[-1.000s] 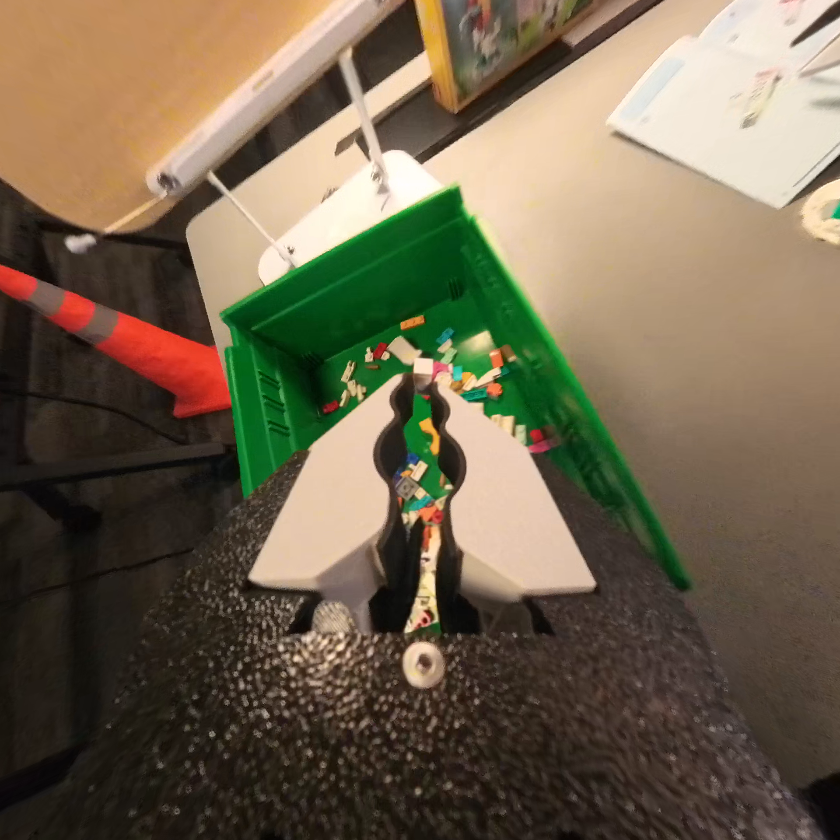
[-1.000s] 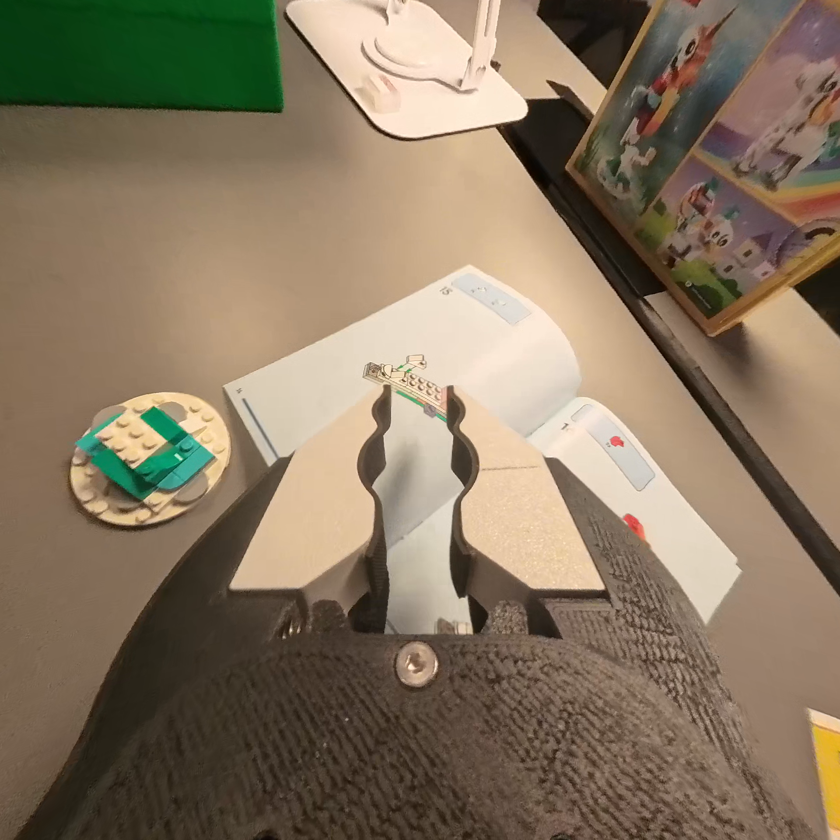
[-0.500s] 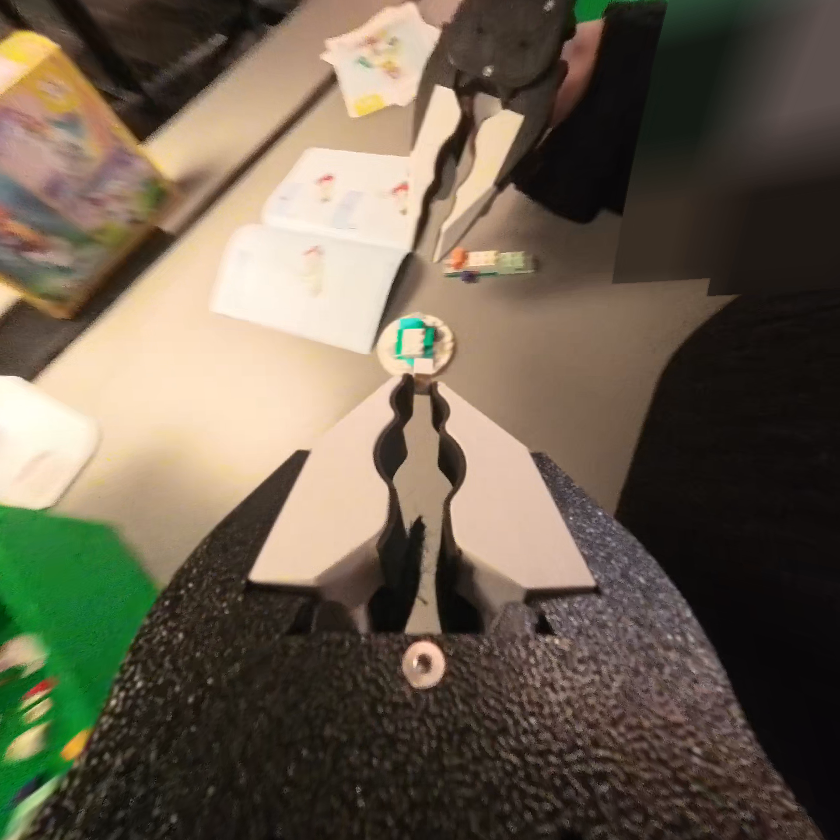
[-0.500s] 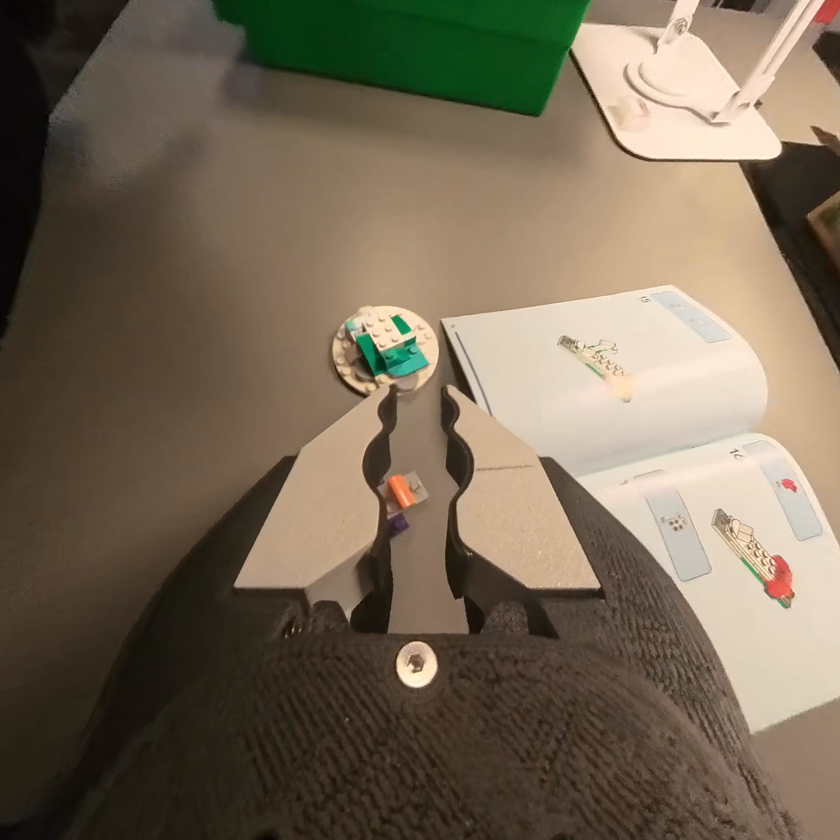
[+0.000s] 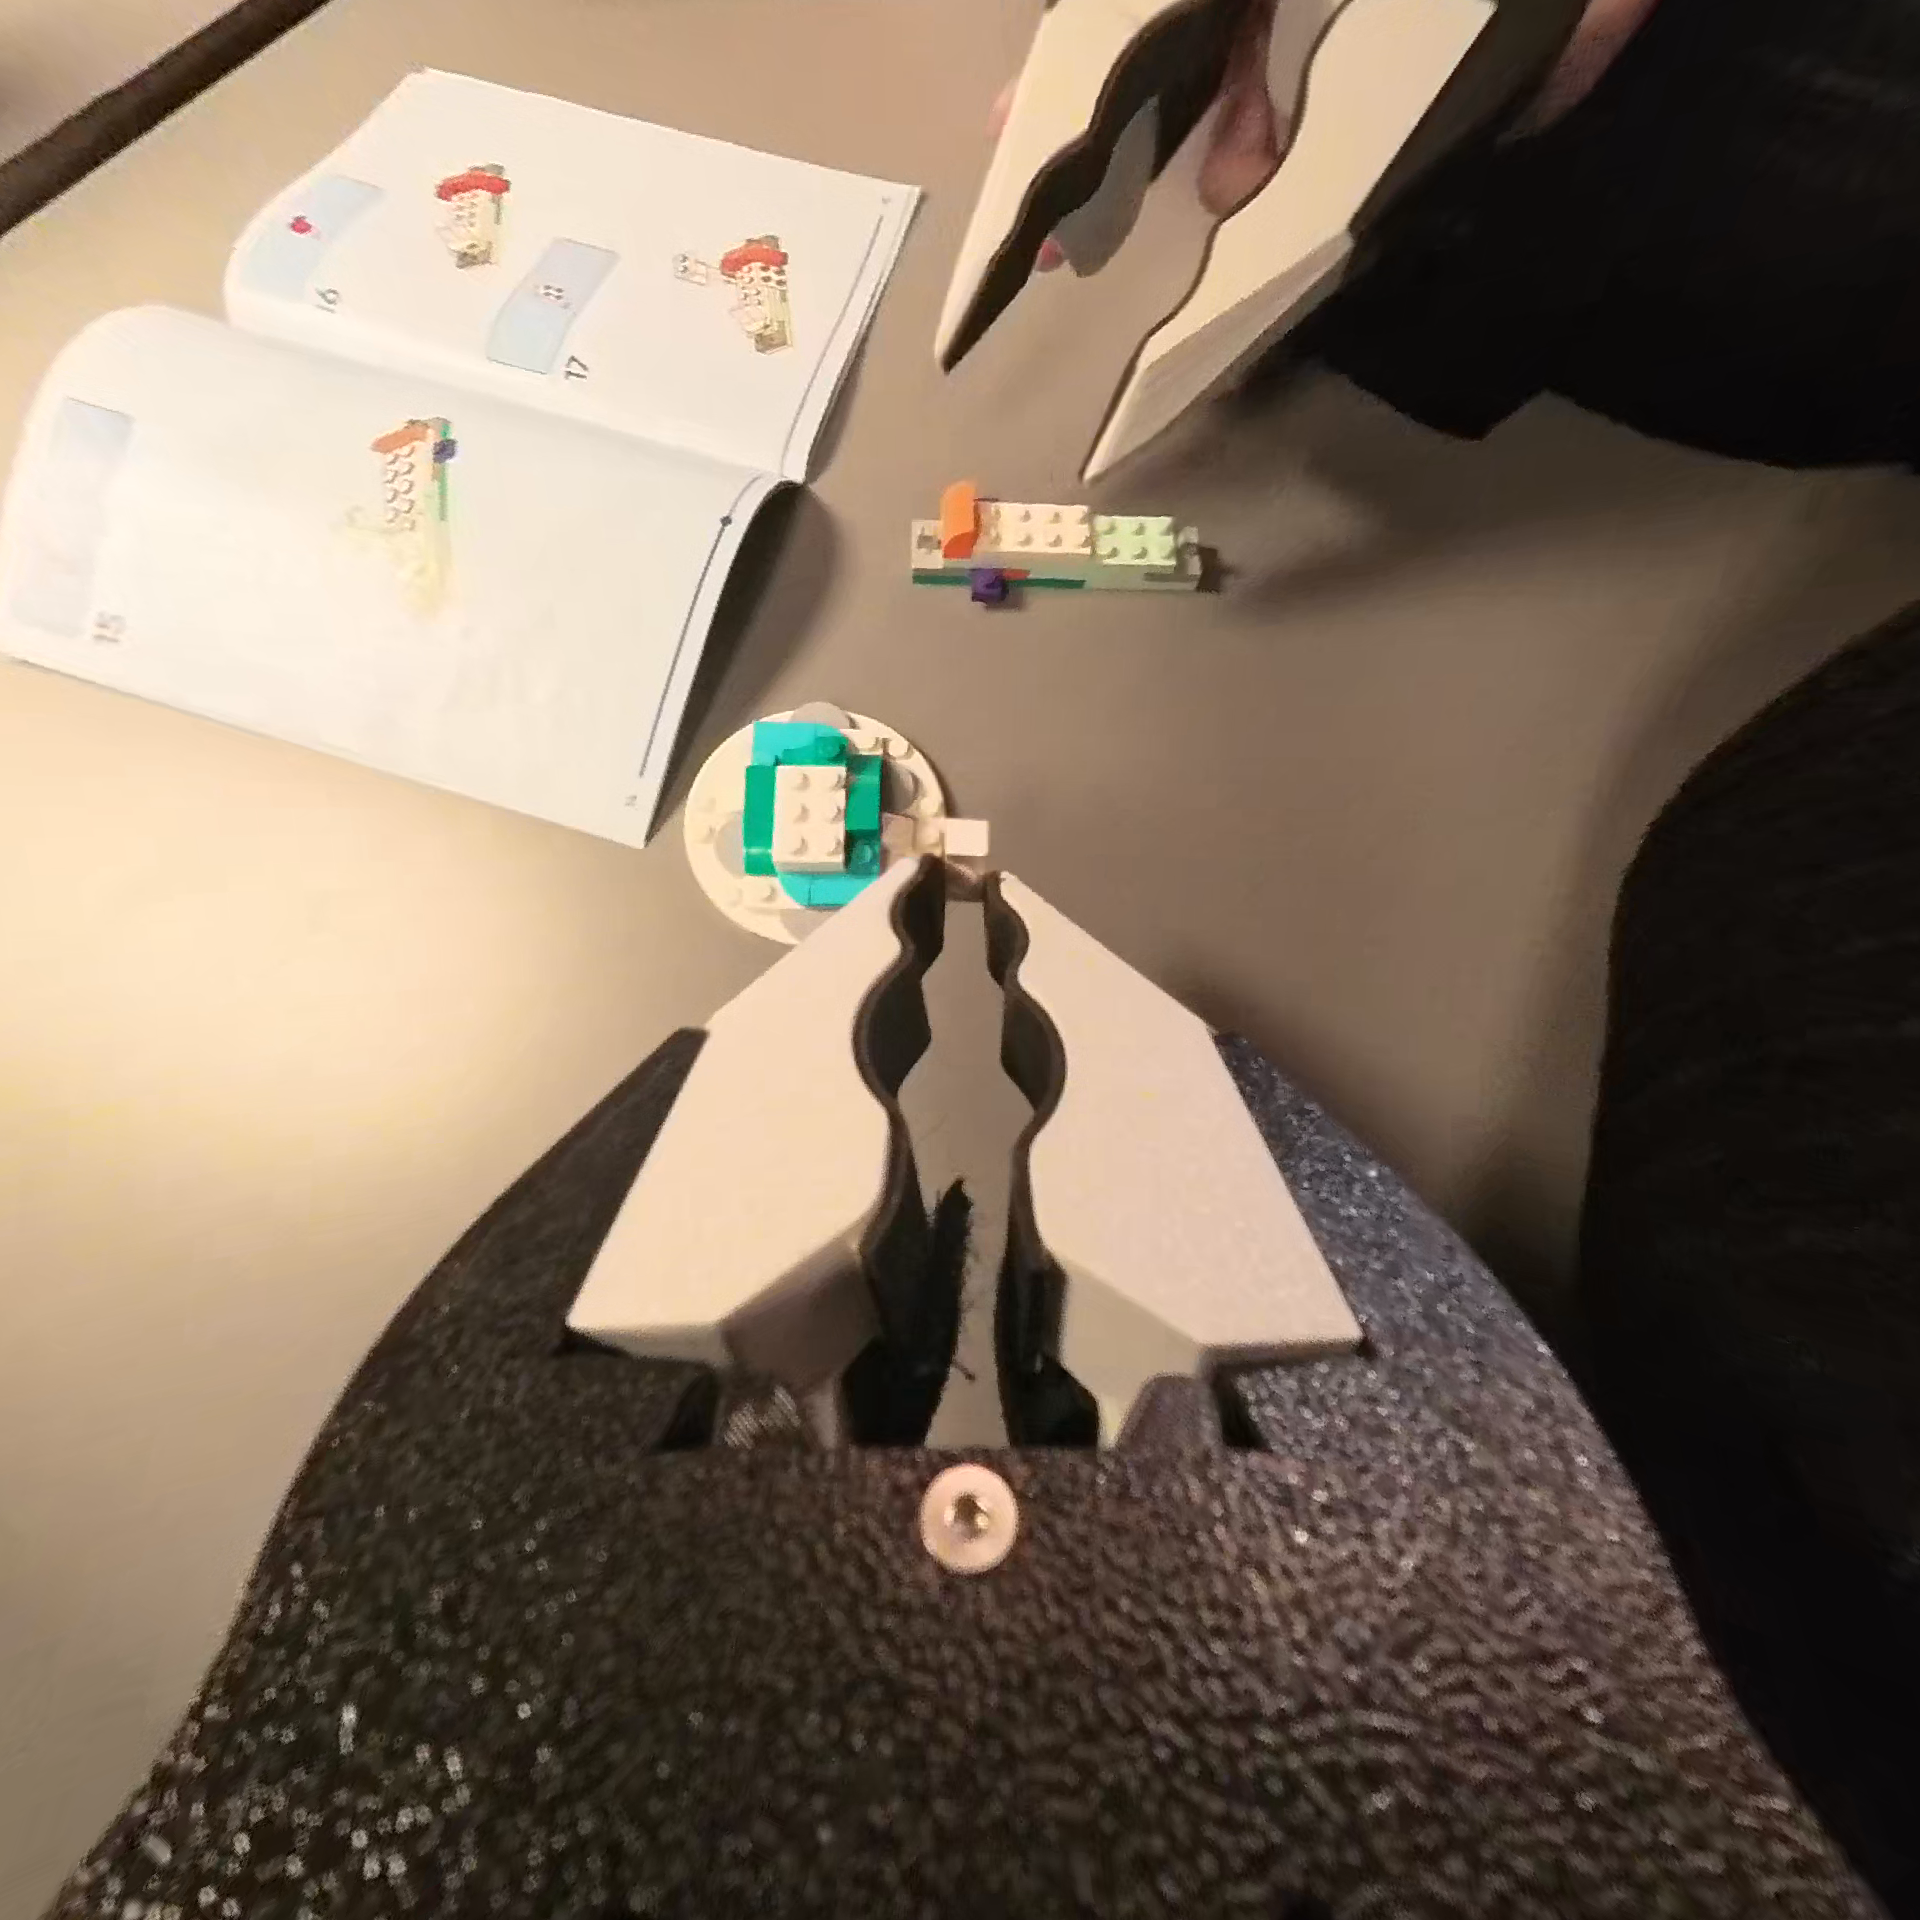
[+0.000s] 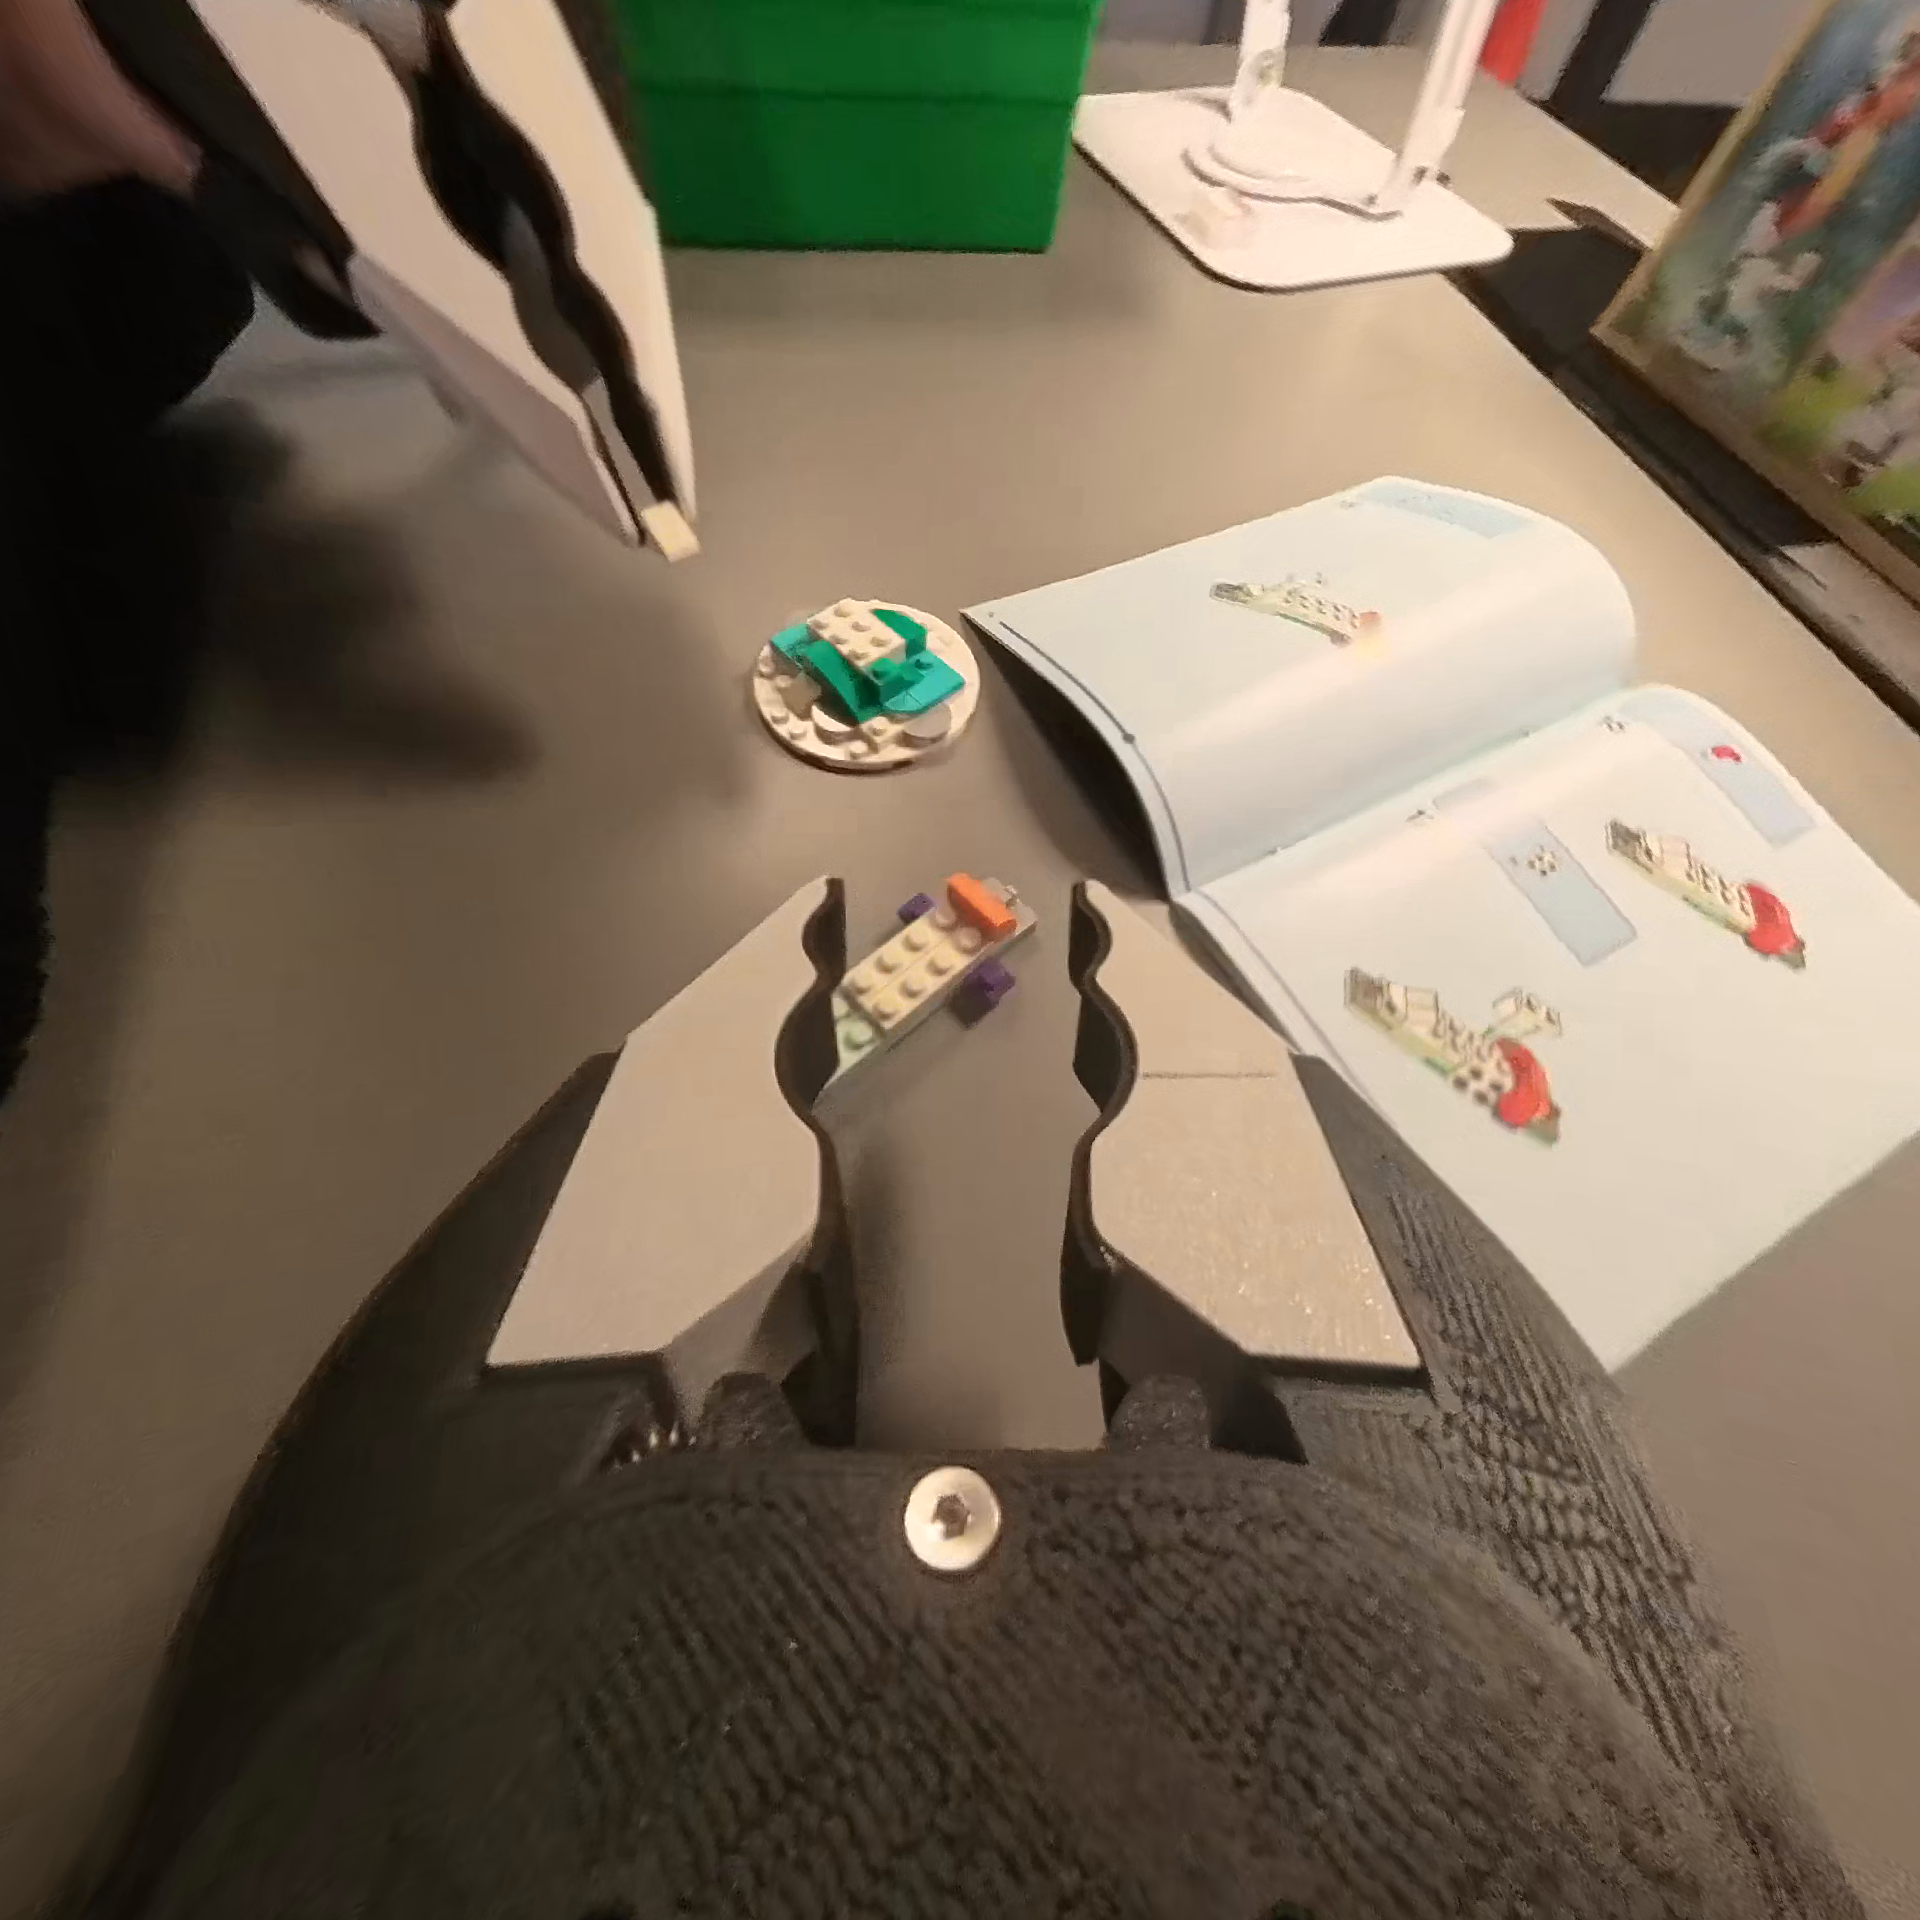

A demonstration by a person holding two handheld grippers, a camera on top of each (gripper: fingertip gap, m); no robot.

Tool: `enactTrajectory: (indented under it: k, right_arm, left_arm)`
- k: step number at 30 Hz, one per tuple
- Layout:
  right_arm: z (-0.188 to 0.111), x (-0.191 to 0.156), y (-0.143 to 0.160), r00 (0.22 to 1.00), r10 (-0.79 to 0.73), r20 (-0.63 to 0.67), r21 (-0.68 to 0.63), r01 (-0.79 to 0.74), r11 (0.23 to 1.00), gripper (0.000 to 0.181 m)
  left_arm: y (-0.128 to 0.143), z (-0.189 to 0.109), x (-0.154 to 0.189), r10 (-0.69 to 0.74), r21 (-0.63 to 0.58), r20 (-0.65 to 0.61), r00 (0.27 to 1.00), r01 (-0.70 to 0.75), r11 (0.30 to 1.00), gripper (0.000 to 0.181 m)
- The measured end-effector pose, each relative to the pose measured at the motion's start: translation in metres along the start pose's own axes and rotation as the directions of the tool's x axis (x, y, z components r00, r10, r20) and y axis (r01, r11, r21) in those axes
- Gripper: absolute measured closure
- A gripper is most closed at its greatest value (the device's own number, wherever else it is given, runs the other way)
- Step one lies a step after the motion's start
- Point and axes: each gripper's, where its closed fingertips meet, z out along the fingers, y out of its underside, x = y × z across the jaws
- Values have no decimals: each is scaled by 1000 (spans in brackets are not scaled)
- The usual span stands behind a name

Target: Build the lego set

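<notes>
The left gripper (image 5: 961,878) had its jaws drawn almost together on a small white brick (image 5: 966,834), which poked out just past the tips. Just ahead of those jaws and a little to their left sat the round white base (image 5: 717,821) with its teal and green plates and a white brick on top. From across the bench (image 5: 260,1039) the brick looked pinched only by its near edge.

The right gripper (image 6: 951,904) hung with its jaws spread wide and nothing between them but air. The long strip build (image 6: 935,966), white plates with an orange piece at the far end and purple studs at its sides, lay flat on the bench directly between and just beyond those tips, apparently untouched. The open instruction booklet (image 6: 1403,790) lay to the right of those jaws, and a green bin (image 6: 852,135) and a white lamp base (image 6: 1299,218) stood well beyond them.

To my eye the risk sat with the little brick. A grip that shallow could let it twist or pop free once it was pressed down, and it would skitter off across the bench. The round base was held by nothing, so a push that came in off-centre would likely slide or tip it instead of seating the brick. The right jaws, closing on the strip at a slant, might well nudge it sideways or knock off a purple stud.
</notes>
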Motion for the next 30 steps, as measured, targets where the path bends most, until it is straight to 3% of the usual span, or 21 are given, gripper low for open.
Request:
enactTrajectory:
  k: [2, 5, 9, 20, 24, 28, 30]
  right_arm:
    - [-3, -3, 4, 997, 61, -55, -5, -62, 998, 130]
    - [-2, -13, 16, 978, 191, -87, -64, -197, 978, 130]
    - [-1, -26, 33, 965, 244, -100, -149, -257, 955, 132]
    - [5, -67, 25, 946, 316, 74, -158, -302, 940, 137]
    - [16, -88, 5, 956, 221, 192, -106, -204, 973, 139]
    - [4, -58, -5, 990, -58, 125, -13, 60, 998, 144]
    - [2, -47, 1, 976, -119, 181, -22, 125, 992, 137]
  left_arm:
    - [1, 4, 4, -5, -4, -19, 1000, 5, 1000, 176]
    - [3, 8, 8, -7, -7, -41, 999, 7, 1000, 176]
    - [2, 10, 10, -2, 1, -48, 999, 2, 1000, 176]
    - [8, 2, 12, -15, 10, -38, 999, 16, 1000, 176]
    - [7, 5, 16, -25, 22, -52, 998, 26, 999, 176]
    - [5, 2, 17, -5, 25, -37, 999, 6, 1000, 176]
    - [5, 1, 17, -6, 26, -32, 999, 7, 1000, 176]
